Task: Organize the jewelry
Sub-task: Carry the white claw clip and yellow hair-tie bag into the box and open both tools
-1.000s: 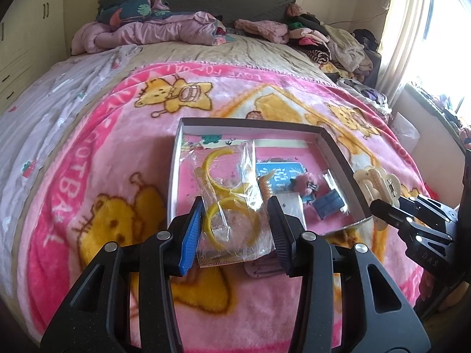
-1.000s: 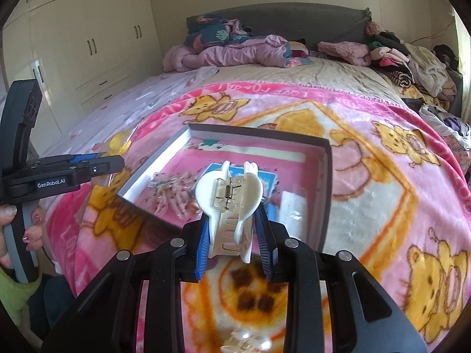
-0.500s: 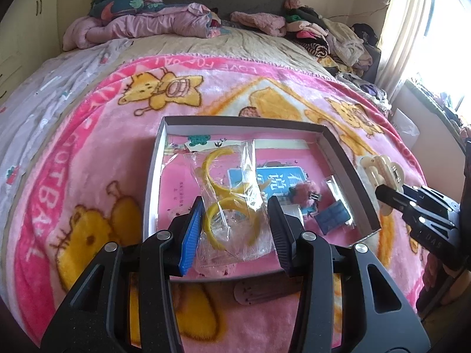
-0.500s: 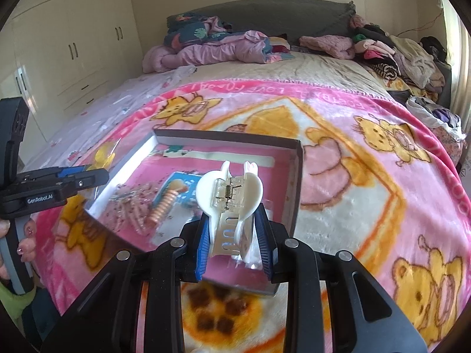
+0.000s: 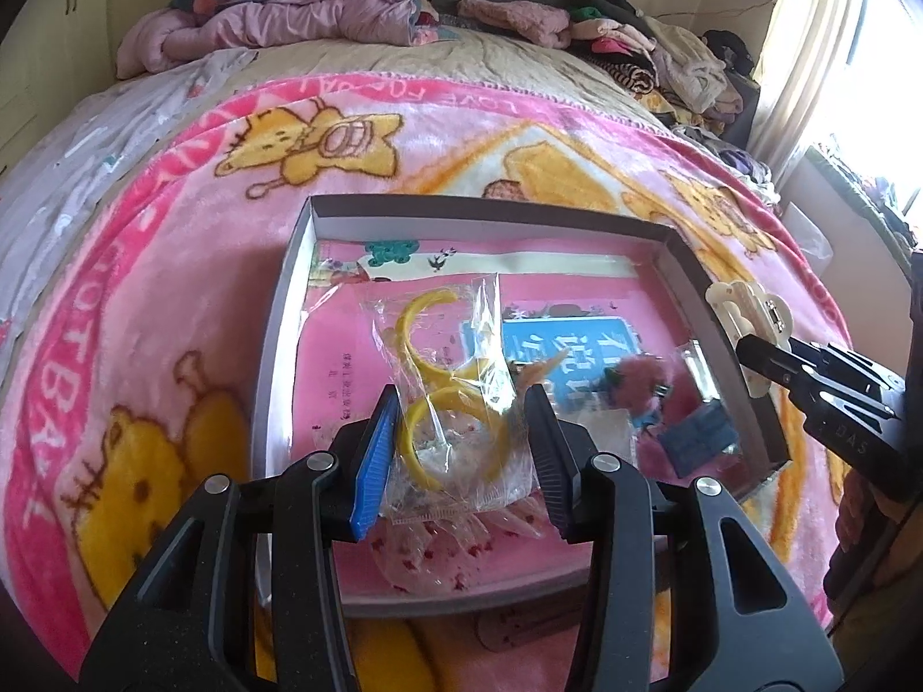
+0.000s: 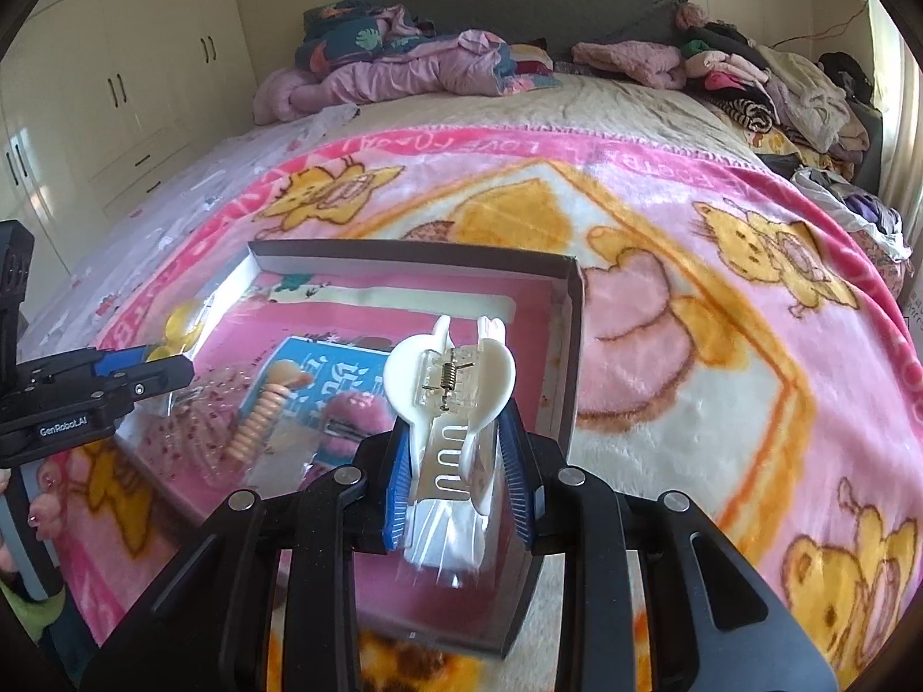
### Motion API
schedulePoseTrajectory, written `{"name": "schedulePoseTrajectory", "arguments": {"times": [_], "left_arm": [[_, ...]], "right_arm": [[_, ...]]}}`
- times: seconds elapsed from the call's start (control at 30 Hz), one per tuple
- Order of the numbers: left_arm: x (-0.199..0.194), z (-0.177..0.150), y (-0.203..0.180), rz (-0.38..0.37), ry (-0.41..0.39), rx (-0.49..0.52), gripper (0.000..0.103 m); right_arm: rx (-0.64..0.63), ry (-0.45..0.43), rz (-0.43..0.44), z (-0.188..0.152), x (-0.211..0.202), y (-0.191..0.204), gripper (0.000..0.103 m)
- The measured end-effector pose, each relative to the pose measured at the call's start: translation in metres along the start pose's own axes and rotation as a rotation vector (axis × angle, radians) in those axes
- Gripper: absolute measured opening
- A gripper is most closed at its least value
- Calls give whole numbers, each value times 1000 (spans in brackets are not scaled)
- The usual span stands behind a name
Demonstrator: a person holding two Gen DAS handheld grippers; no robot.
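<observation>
Gripping a clear bag of yellow bangles (image 5: 456, 421), the left gripper (image 5: 461, 450) hangs above the box (image 5: 277, 346); the right gripper (image 6: 458, 478) pinches a white hair claw (image 6: 450, 380) over it.

A clear bag (image 5: 456, 427) with yellow rings inside is pinched between the fingers (image 5: 375, 461) of the left gripper (image 5: 461, 455). Just past the fingers, a flat box (image 5: 277, 346) is seen on a pink blanket (image 5: 144, 265). To the right of the fingers, a white hair clip (image 5: 744, 317) is held by the right gripper (image 5: 767, 354) over the box's edge.

Both grippers (image 5: 458, 450) nearer box (image 5: 288, 311).
</observation>
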State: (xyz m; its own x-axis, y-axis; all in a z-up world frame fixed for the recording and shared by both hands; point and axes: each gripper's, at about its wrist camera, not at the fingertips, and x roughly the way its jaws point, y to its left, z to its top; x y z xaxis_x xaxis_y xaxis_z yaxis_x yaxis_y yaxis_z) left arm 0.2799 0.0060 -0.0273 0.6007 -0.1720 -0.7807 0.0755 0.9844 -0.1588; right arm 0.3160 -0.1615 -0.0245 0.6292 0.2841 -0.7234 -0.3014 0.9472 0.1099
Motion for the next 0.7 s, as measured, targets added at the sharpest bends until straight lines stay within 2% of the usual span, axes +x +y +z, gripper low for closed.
{"name": "schedulePoseTrajectory", "arguments": {"times": [0.47, 0.7], "left_arm": [[24, 2, 12, 20, 31, -16, 37], [26, 2, 13, 22, 30, -14, 45]], "right_arm": [[-2, 67, -28, 9, 47, -3, 27], [16, 74, -22, 6, 48, -3, 28]]}}
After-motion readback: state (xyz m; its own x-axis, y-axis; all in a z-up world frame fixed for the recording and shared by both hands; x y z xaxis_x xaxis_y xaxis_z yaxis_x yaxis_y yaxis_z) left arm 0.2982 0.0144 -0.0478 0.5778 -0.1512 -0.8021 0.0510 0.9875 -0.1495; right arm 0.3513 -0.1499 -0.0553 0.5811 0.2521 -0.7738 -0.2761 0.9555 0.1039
